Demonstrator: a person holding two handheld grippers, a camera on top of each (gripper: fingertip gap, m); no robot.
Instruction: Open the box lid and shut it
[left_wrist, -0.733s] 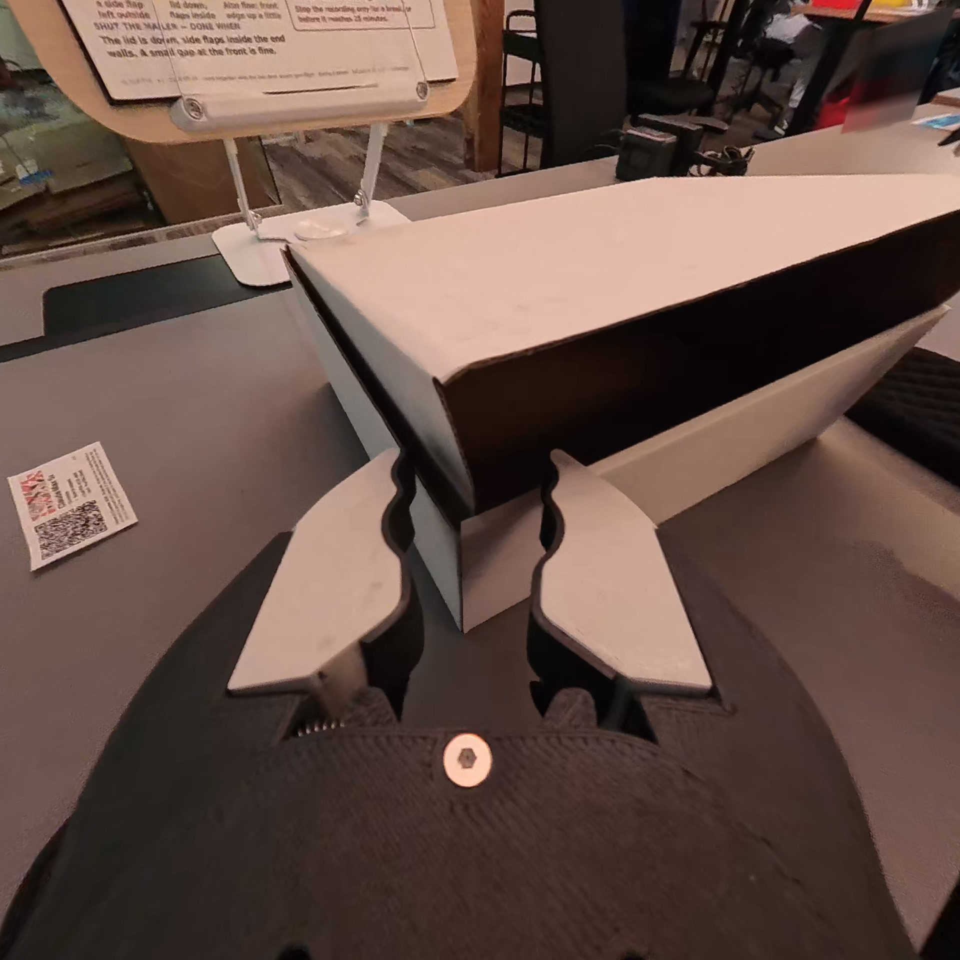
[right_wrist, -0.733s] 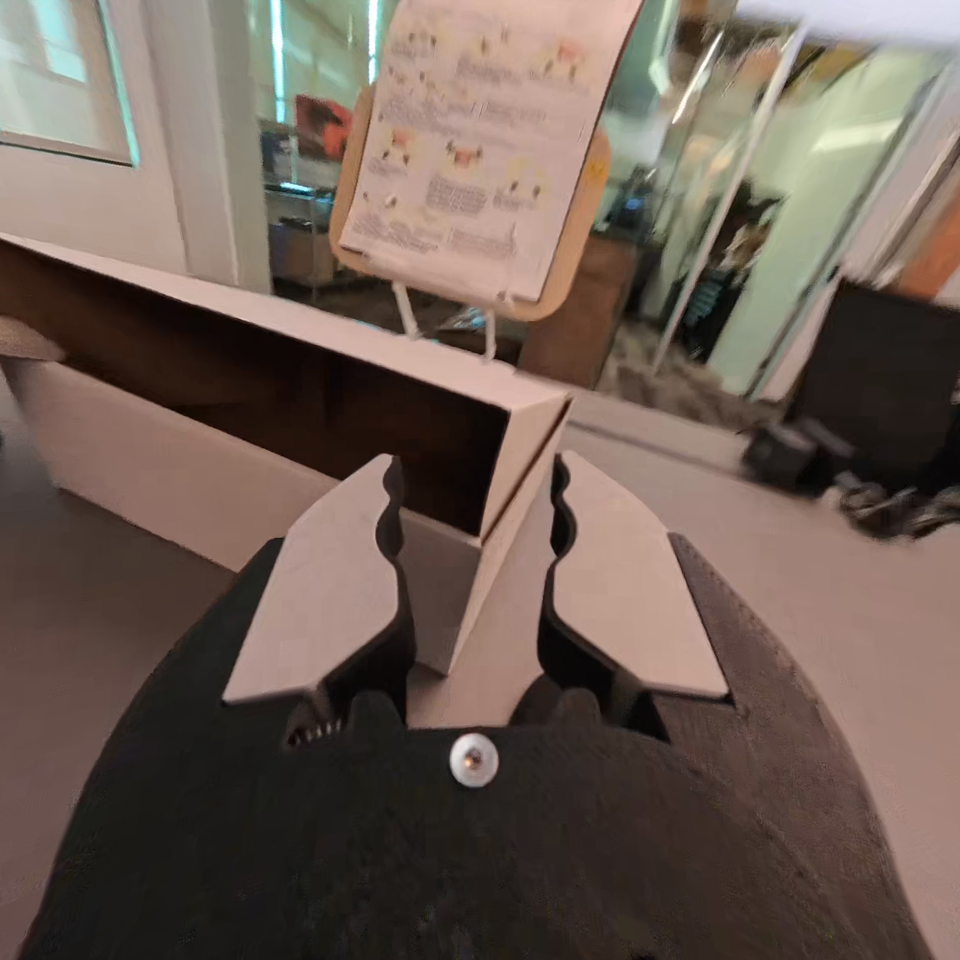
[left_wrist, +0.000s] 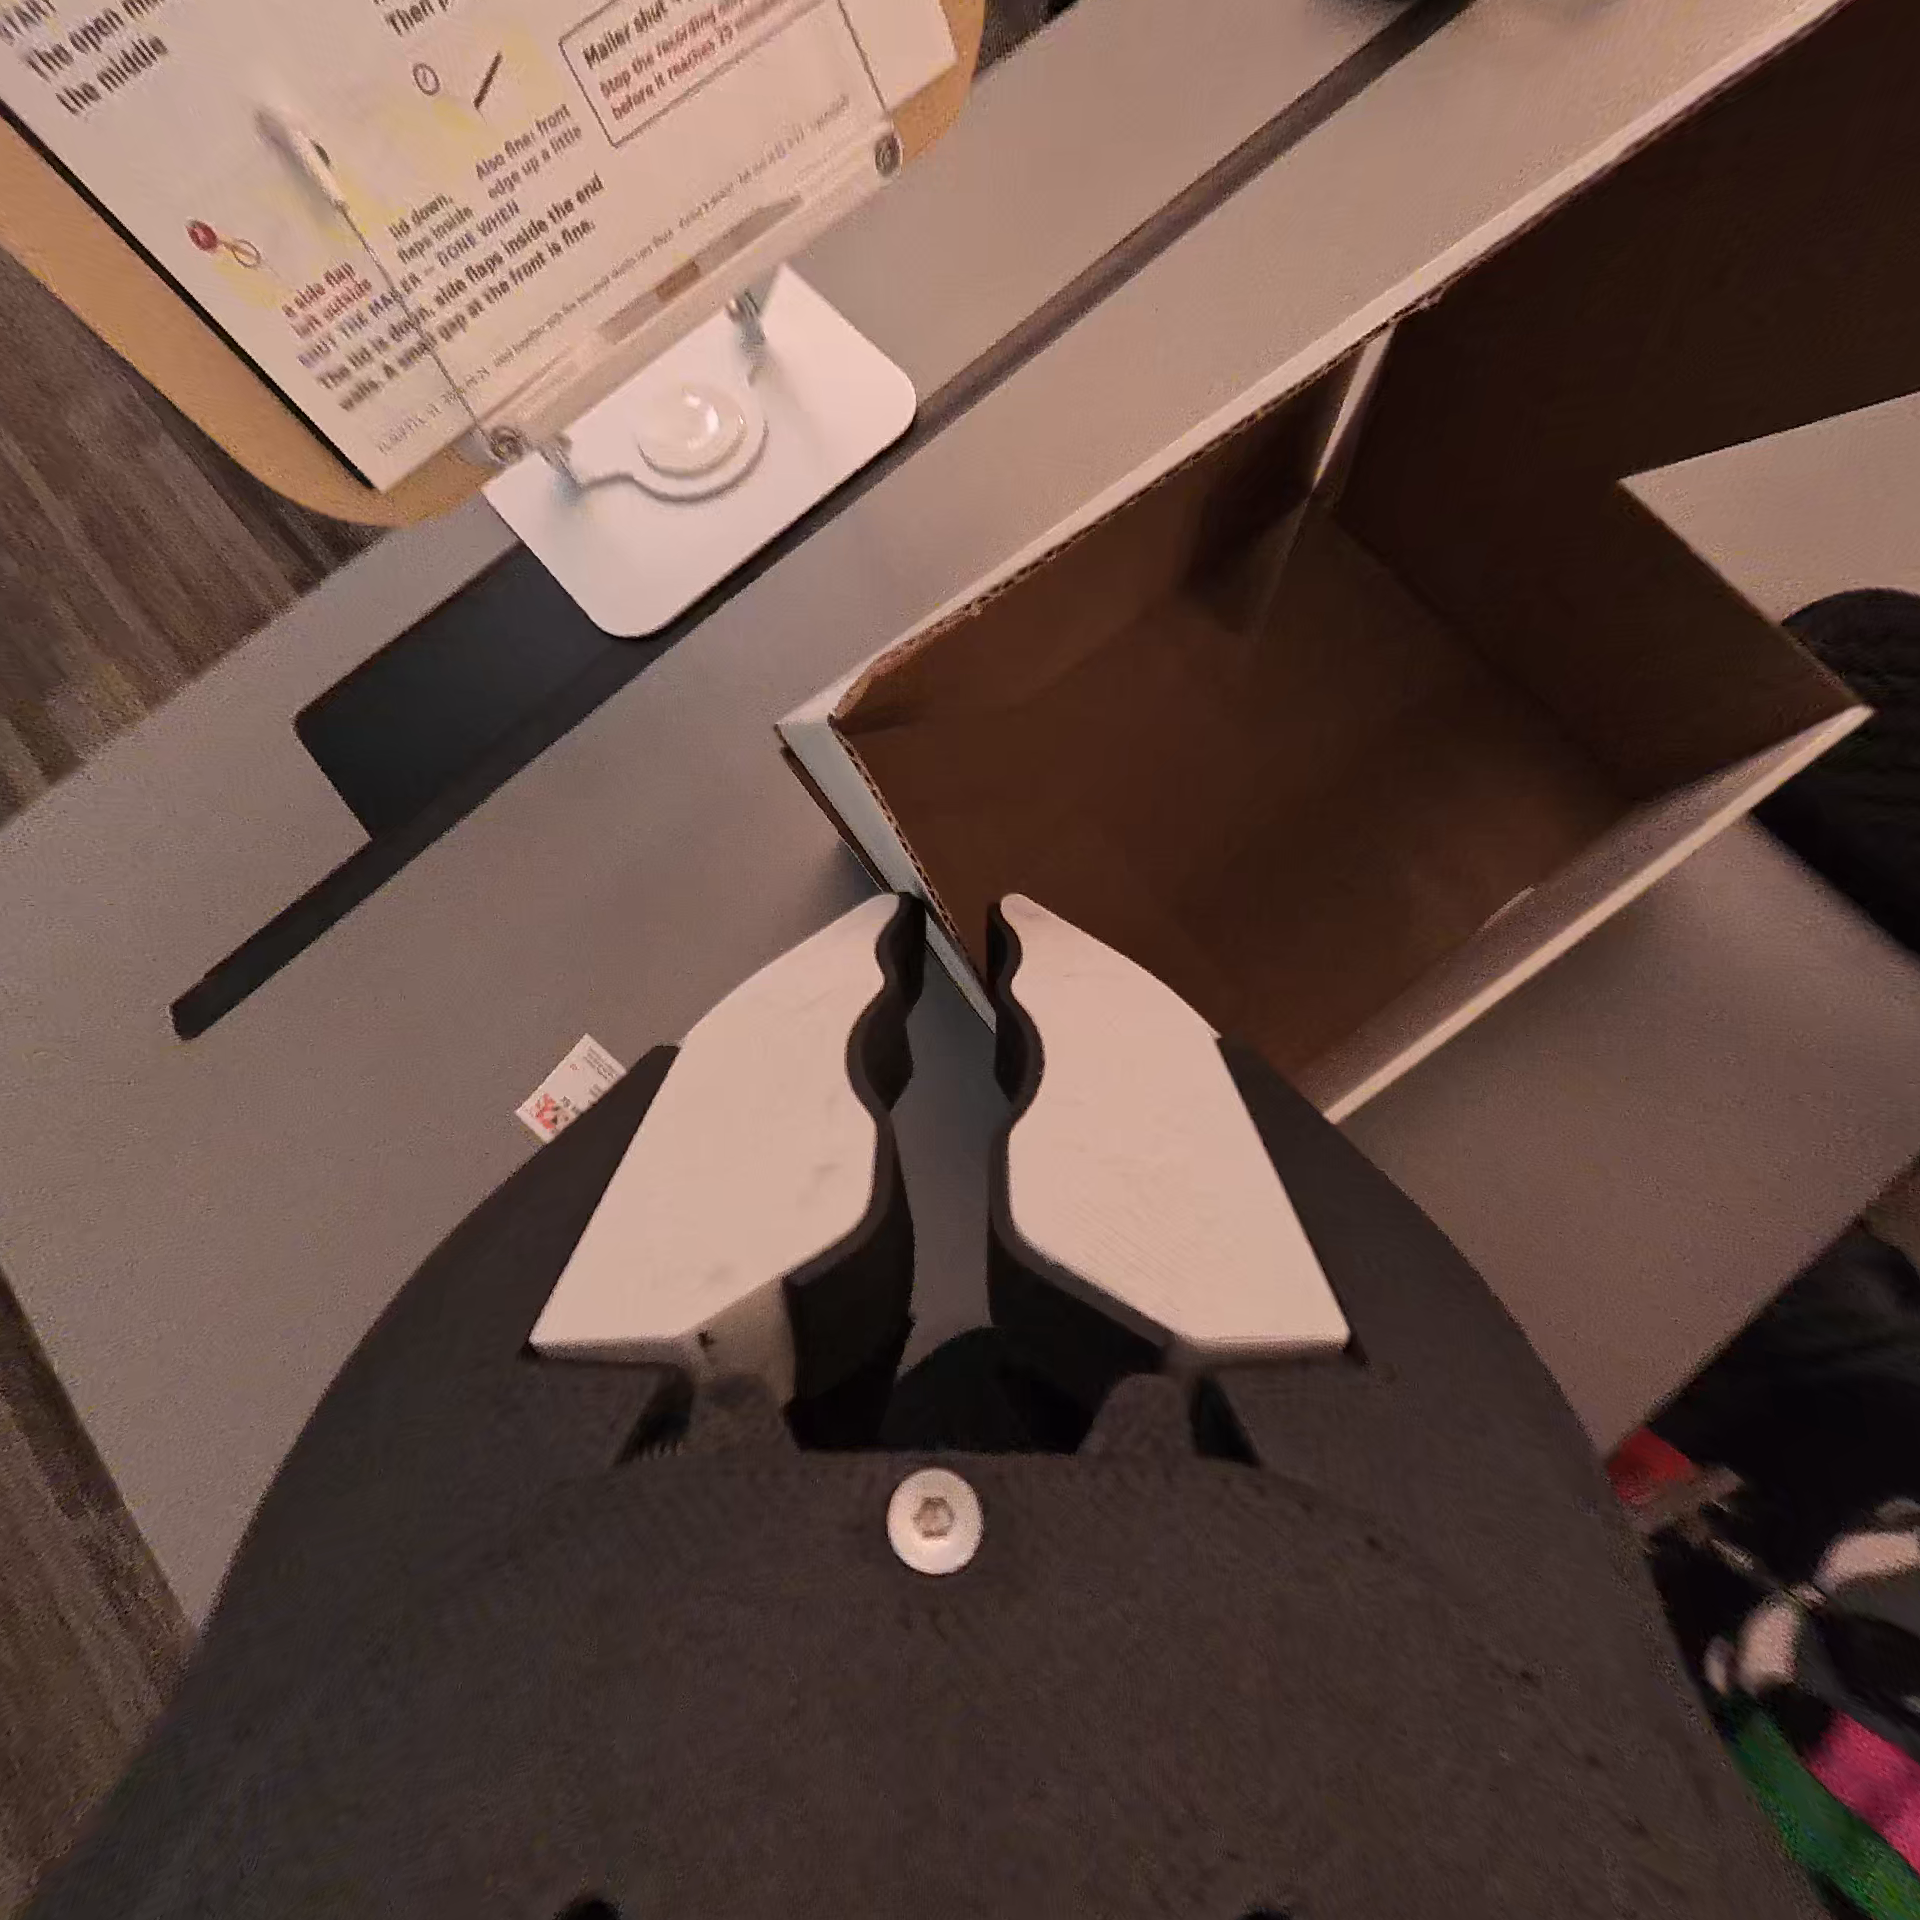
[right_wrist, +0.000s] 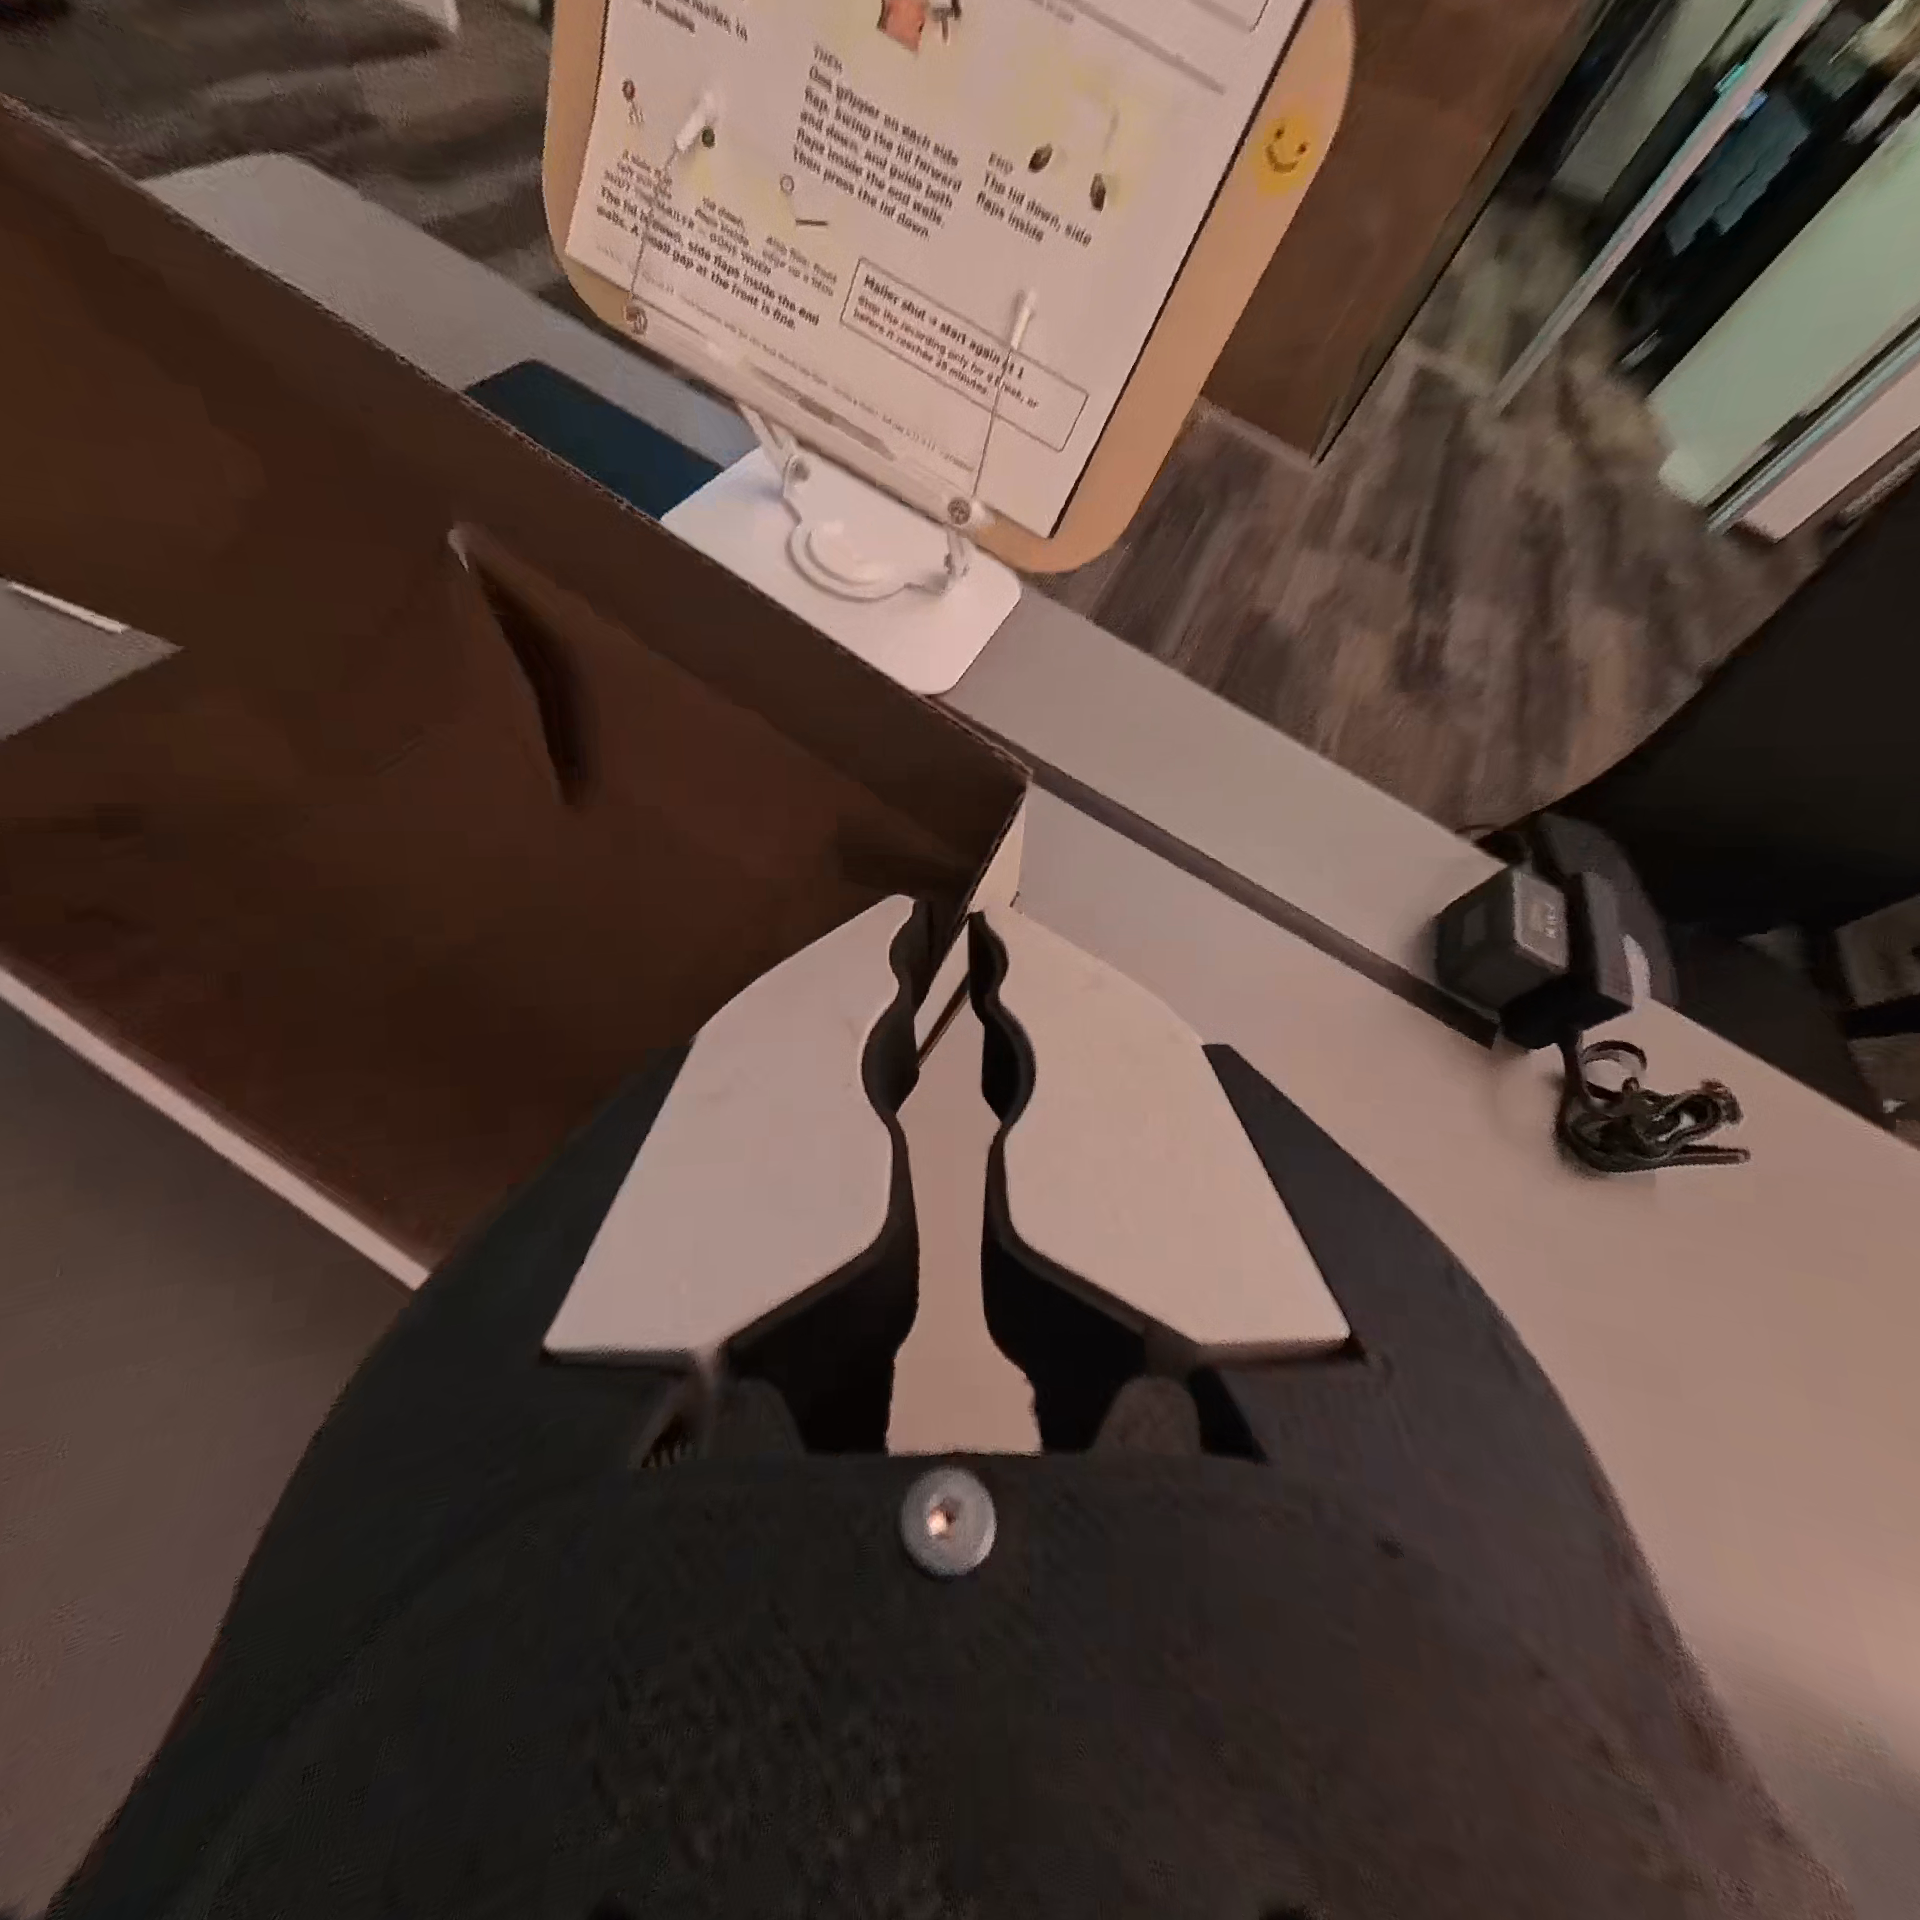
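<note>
The left gripper (left_wrist: 954, 920) is closed on the left side flap (left_wrist: 940, 904) of the white corrugated cardboard mailer box (left_wrist: 1299, 790); the right gripper (right_wrist: 943, 930) is pinched on the right flap (right_wrist: 951, 935). The box's long axis is seen running left-right between them on the grey table (left_wrist: 416, 1039), with the lid (left_wrist: 1610, 270) raised at the far side; equal nearness is judged.

There was one cardboard box (left_wrist: 1299, 790), just ahead of the tongs, with one lid (left_wrist: 1299, 281) raised behind it. Two tongs showed, one per view (left_wrist: 954, 914) (right_wrist: 943, 920). One instruction board (right_wrist: 925, 239) stood beyond them, one small card (left_wrist: 569, 1091) lay left, and one black device (right_wrist: 1548, 935) lay right.
</note>
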